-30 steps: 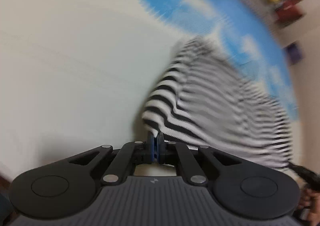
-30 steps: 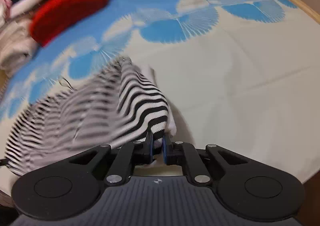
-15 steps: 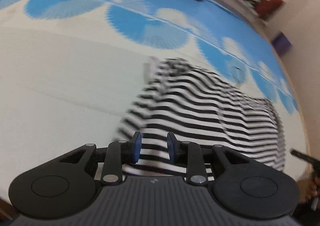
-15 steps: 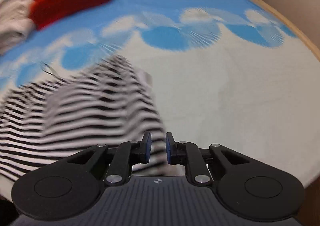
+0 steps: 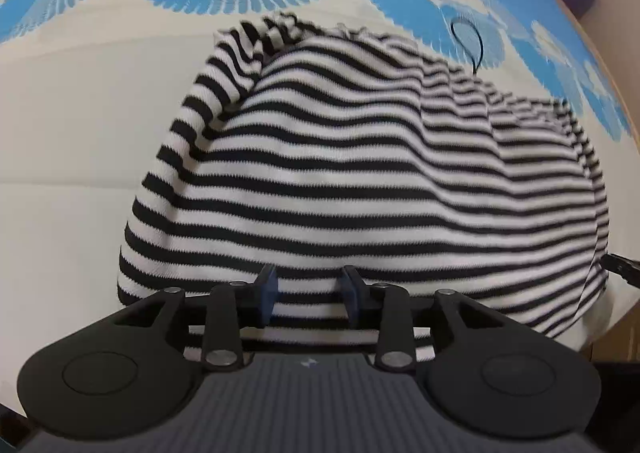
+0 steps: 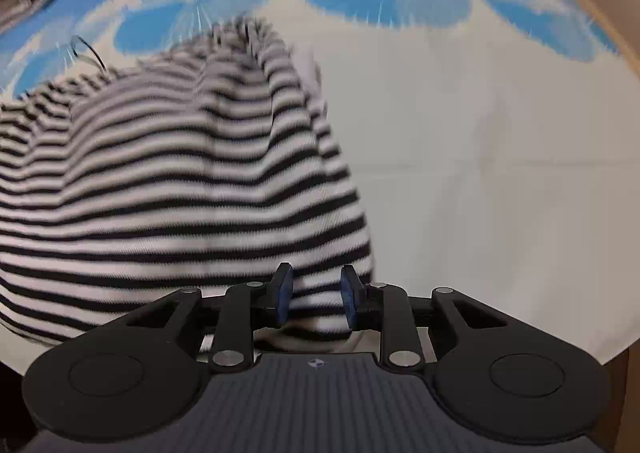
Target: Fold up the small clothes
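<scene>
The black-and-white striped knit garment (image 5: 360, 181) lies spread on the white tablecloth with blue fan motifs (image 5: 72, 125), its hem at the near edge of the round tabletop and its narrower end toward the centre. This flat placement presents both near corners for folding. The left gripper (image 5: 307, 295) hovers over the hem near the garment's left corner, jaws spread and gripping nothing. The right gripper (image 6: 316, 295) hovers likewise at the right corner, jaws spread. A thin black cord loop (image 5: 468, 41) lies at the far edge.
</scene>
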Demonstrator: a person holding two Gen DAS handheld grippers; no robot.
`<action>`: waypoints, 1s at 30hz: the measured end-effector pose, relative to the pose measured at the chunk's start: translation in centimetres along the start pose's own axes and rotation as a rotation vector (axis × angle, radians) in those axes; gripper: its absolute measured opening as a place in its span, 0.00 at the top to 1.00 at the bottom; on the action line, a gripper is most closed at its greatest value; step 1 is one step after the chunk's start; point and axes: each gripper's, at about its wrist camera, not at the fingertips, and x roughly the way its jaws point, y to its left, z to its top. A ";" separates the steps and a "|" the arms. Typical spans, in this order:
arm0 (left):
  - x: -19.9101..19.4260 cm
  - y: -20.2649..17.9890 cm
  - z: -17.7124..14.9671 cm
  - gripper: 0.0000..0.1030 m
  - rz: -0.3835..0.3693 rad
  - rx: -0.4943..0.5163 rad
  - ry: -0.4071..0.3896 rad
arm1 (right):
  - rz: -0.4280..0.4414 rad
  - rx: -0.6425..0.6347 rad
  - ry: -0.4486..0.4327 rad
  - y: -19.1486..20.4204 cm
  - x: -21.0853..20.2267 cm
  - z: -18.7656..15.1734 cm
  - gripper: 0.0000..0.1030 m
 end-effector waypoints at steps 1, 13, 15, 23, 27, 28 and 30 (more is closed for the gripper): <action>-0.3 0.1 0.2 0.61 -0.006 -0.012 -0.013 | -0.009 -0.002 -0.044 -0.3 -0.8 0.1 0.72; -5.2 3.2 -1.5 0.57 -0.023 -0.081 -0.141 | -0.016 0.088 -0.427 -3.9 -9.8 -0.4 0.50; -5.7 4.0 -2.0 0.57 -0.015 -0.083 -0.154 | -0.016 0.081 -0.415 -3.5 -9.6 -0.9 0.50; -6.8 7.0 -3.5 0.56 -0.020 -0.154 -0.135 | -0.111 -0.066 -0.422 -1.0 -9.3 -1.3 0.50; -6.0 8.1 -4.4 0.55 -0.045 -0.176 -0.060 | -0.117 -0.052 -0.412 -1.1 -9.0 -1.2 0.50; -5.8 8.5 -4.6 0.54 -0.058 -0.192 -0.039 | -0.116 -0.046 -0.412 -1.1 -9.0 -1.1 0.50; -5.1 9.3 -5.0 0.49 -0.089 -0.256 0.008 | -0.113 -0.035 -0.414 -1.0 -9.0 -1.1 0.50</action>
